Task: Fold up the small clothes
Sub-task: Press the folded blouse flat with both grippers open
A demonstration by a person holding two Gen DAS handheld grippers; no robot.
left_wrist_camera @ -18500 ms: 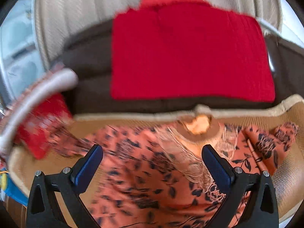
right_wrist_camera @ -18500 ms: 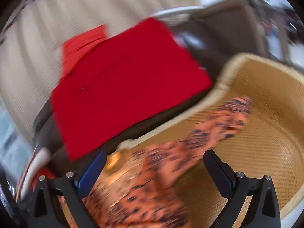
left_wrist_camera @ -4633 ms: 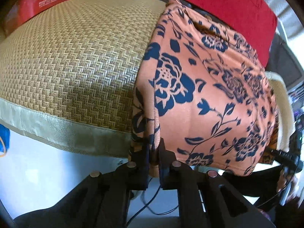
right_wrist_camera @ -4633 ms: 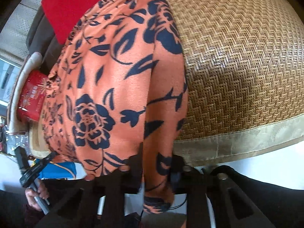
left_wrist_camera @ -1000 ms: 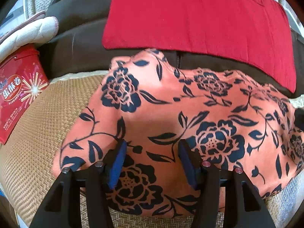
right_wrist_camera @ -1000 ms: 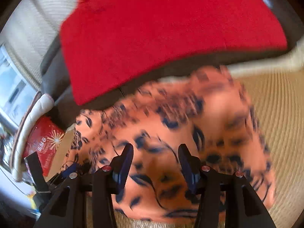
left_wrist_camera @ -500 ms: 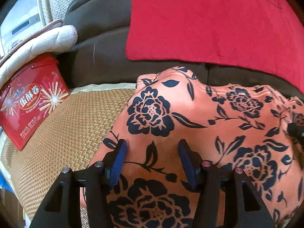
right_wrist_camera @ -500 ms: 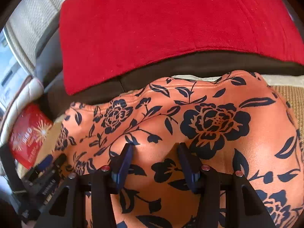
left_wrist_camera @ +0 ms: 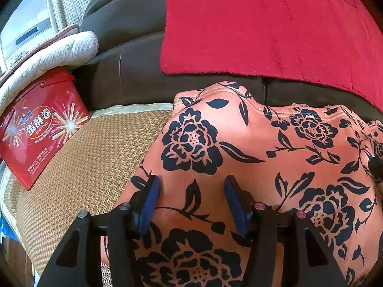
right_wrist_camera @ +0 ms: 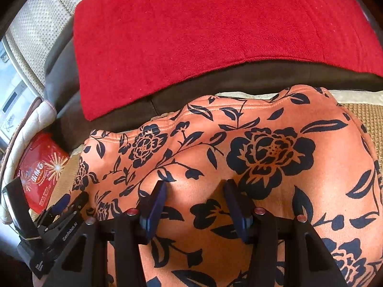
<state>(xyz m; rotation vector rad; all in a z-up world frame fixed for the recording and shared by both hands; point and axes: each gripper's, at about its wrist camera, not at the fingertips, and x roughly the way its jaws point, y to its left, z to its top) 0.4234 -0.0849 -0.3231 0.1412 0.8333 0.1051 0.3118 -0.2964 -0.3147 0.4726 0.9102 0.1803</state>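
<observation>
Orange garment (left_wrist_camera: 275,148) printed with navy-black roses, leaves and trailing stems. Plain deep-red cloth (left_wrist_camera: 275,28) over dark brown sofa (left_wrist_camera: 124,47). Tan woven mat (left_wrist_camera: 79,165) in zigzag herringbone, edged with pale cream trim. Red egg-roll tin (left_wrist_camera: 40,129) with white and gold firework bursts and white lettering. Cream quilted cushion (left_wrist_camera: 52,52) piped in dusty pink. Black gripper frames, blue pads (left_wrist_camera: 149,199) (right_wrist_camera: 155,205) on all 4 fingers.

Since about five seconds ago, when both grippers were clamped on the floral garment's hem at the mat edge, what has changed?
Both have let go: the left gripper and right gripper now stand open over the orange floral garment, whose hem has been carried up and over toward the sofa back, making a fold. The woven mat, red cloth and red tin stayed put.
</observation>
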